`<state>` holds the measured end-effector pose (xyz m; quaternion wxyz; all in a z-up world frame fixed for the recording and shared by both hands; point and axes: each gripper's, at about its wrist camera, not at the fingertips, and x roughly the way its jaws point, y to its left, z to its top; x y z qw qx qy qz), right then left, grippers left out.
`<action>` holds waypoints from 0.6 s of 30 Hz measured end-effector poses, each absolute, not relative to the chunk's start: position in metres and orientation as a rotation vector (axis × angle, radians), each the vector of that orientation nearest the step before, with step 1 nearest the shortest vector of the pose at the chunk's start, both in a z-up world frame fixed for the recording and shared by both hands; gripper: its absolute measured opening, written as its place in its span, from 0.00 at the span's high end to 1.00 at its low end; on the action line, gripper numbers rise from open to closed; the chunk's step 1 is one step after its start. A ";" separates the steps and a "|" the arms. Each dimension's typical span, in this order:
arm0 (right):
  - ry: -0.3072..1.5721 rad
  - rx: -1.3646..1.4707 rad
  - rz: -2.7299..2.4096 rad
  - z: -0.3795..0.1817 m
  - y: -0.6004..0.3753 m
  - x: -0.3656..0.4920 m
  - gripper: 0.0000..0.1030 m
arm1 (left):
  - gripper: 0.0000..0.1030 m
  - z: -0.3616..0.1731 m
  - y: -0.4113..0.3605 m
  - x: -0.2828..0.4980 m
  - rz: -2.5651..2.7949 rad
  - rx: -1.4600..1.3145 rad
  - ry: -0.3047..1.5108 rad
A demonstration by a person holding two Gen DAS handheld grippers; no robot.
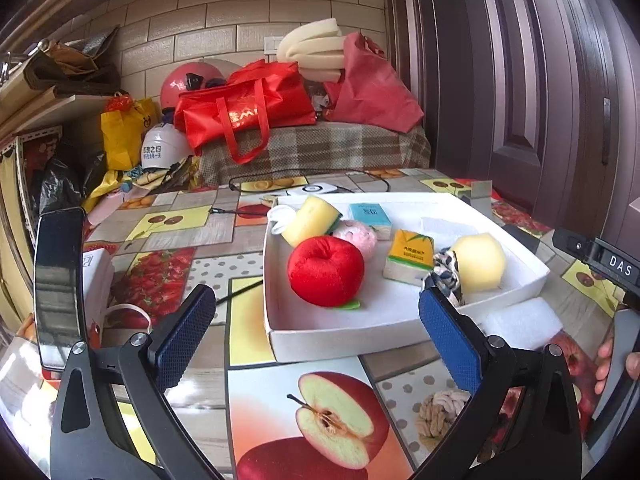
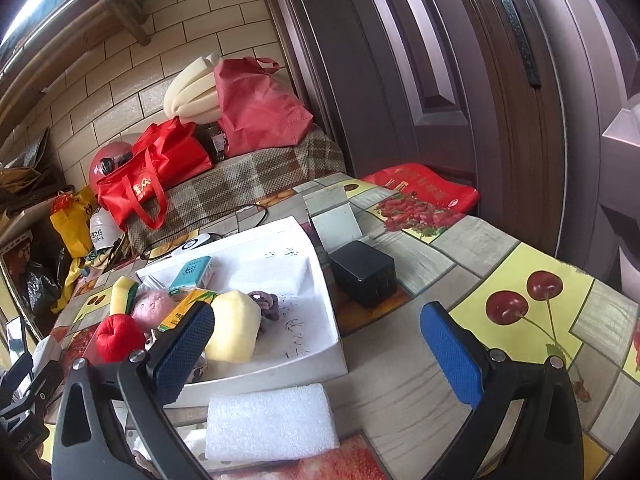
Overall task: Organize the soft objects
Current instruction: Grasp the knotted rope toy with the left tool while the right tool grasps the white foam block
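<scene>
In the left wrist view, a white tray is seen at the centre of the frame, resting on a table covered with a fruit-print cloth. Inside the tray, a red plush apple lies toward the lower left, with a yellow sponge and a pink plush ball behind it; a teal tissue pack is placed at the back, a yellow tissue pack in the middle, and a pale yellow foam block at the right, touching a patterned fabric scrunchie. The left gripper is held released in the lower part of the frame, its blue pads spread wide with nothing between them. A white foam pad is shown lying on the cloth just outside the tray's near wall, at the lower centre of the right wrist view. The right gripper is likewise spread wide and empty. A black box is set just beside the tray.
</scene>
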<state>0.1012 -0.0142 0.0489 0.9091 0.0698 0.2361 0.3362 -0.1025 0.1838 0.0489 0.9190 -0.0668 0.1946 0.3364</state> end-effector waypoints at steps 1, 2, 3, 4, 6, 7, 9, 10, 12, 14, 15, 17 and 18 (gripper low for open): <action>0.505 0.145 0.696 0.047 -0.015 0.102 0.00 | 0.00 0.047 0.183 -0.101 0.674 -0.141 0.427; 0.522 0.143 0.698 0.046 -0.016 0.103 0.00 | 0.00 0.045 0.181 -0.099 0.656 -0.144 0.452; 0.535 0.138 0.702 0.045 -0.016 0.103 0.00 | 0.00 0.043 0.179 -0.098 0.638 -0.146 0.472; 0.545 0.132 0.707 0.044 -0.015 0.102 0.00 | 0.00 0.041 0.177 -0.098 0.618 -0.146 0.488; 0.552 0.116 0.718 0.044 -0.014 0.099 0.00 | 0.00 0.038 0.173 -0.095 0.576 -0.148 0.525; 0.552 0.105 0.725 0.043 -0.014 0.097 0.00 | 0.00 0.036 0.171 -0.092 0.553 -0.151 0.551; 0.562 0.061 0.752 0.043 -0.009 0.091 0.00 | 0.00 0.029 0.169 -0.087 0.496 -0.170 0.616; 0.571 0.027 0.775 0.042 -0.004 0.086 0.00 | 0.00 0.025 0.168 -0.084 0.463 -0.185 0.648; 0.581 -0.043 0.817 0.040 0.005 0.077 0.00 | 0.01 0.018 0.166 -0.080 0.394 -0.221 0.706; 0.566 -0.112 0.832 0.040 0.013 0.066 0.00 | 0.01 0.012 0.163 -0.076 0.347 -0.242 0.750; 0.560 -0.140 0.827 0.040 0.017 0.062 0.00 | 0.01 0.011 0.161 -0.074 0.335 -0.241 0.761; 0.573 -0.185 0.811 0.037 0.023 0.061 0.00 | 0.01 0.011 0.156 -0.073 0.327 -0.226 0.769; 0.593 -0.200 0.807 0.034 0.026 0.062 0.00 | 0.01 0.010 0.154 -0.072 0.327 -0.218 0.775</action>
